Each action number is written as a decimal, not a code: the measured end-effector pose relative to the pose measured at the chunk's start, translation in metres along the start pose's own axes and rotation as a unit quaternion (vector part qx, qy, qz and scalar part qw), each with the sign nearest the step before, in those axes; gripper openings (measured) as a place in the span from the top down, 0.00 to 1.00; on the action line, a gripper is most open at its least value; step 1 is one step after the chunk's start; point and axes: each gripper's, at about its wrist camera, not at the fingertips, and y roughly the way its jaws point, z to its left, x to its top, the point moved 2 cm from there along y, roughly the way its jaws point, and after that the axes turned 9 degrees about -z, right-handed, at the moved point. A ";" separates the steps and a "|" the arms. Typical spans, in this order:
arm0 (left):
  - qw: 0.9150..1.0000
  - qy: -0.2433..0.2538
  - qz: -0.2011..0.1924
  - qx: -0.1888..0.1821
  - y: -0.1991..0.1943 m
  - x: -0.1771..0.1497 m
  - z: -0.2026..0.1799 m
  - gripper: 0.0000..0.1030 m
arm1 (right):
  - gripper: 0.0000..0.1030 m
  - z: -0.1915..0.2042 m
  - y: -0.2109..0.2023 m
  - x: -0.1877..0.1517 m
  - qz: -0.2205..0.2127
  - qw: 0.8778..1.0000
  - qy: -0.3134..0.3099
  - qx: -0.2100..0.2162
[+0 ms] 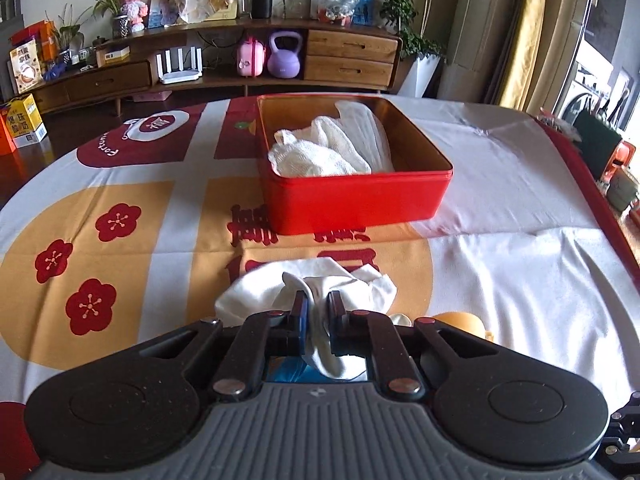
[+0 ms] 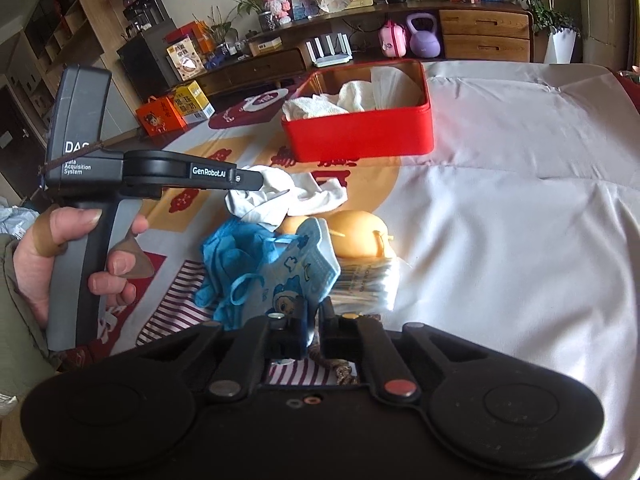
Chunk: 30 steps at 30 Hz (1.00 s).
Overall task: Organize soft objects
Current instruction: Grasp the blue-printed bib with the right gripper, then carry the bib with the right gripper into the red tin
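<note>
Soft objects sit in two places: white towels (image 1: 320,152) already lie bunched inside the red tin (image 1: 356,200), and a loose pile waits nearer me on the tablecloth (image 1: 520,280). My left gripper (image 1: 318,312) is clamped on a white sock (image 1: 348,280), whose fabric bunches between the tongs and hangs down behind them. My right gripper (image 2: 314,320) is pinched on a printed blue face mask (image 2: 296,276), held up with its ear loops dangling. Just beside it I see a crumpled blue glove (image 2: 228,256), two round orange shapes (image 2: 360,234) I cannot identify, and a clear packet (image 2: 372,284) with a barcode.

From the right wrist view, the left hand (image 2: 60,256) grips the grey handle of its gripper, with a bandage on the thumb.

I see the cloth covering the whole surface: white and creased on the right, with a red border, and printed on the left with tan panels, dark red plum blossoms and red characters. The tin stands on it well beyond the pile.

Across the room a low wooden cabinet (image 1: 348,60) runs along the wall, holding a purple kettlebell (image 1: 284,56), a pink case (image 1: 251,56) and a white router (image 1: 178,68). Potted plants, cartons on the dark floor and yellow curtains (image 1: 528,32) fill the edges.
</note>
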 end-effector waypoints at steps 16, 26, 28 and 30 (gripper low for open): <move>0.999 -0.020 -0.028 0.000 -0.037 0.022 0.011 0.90 | 0.99 -0.011 -0.028 0.033 -0.050 0.998 0.032 0.003; 0.999 -0.019 -0.040 -0.017 -0.055 0.039 0.000 0.90 | 0.99 -0.018 -0.031 0.059 -0.069 0.997 0.030 -0.012; 0.999 -0.017 -0.041 -0.021 -0.057 0.043 -0.002 0.90 | 0.99 -0.021 -0.030 0.067 -0.072 0.997 0.034 -0.013; 0.999 -0.014 -0.044 -0.025 -0.058 0.048 -0.004 0.90 | 0.99 -0.023 -0.029 0.074 -0.077 0.996 0.036 -0.014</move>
